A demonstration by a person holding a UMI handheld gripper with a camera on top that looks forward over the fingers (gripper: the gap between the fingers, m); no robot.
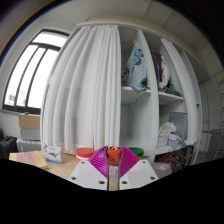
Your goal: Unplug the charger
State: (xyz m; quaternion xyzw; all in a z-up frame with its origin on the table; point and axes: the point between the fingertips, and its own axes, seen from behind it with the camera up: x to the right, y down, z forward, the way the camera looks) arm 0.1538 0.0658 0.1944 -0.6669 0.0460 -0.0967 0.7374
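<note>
Ahead, parted fingers (112, 172) face a white curtain (85, 90) and shelves (155, 95).

No lettering, labels, brands or numbers can be read on anything here.

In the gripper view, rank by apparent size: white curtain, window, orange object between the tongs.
1. White curtain, largest.
2. Window.
3. Orange object, smallest, though nearest the camera; it sits between the open tongs.
</note>
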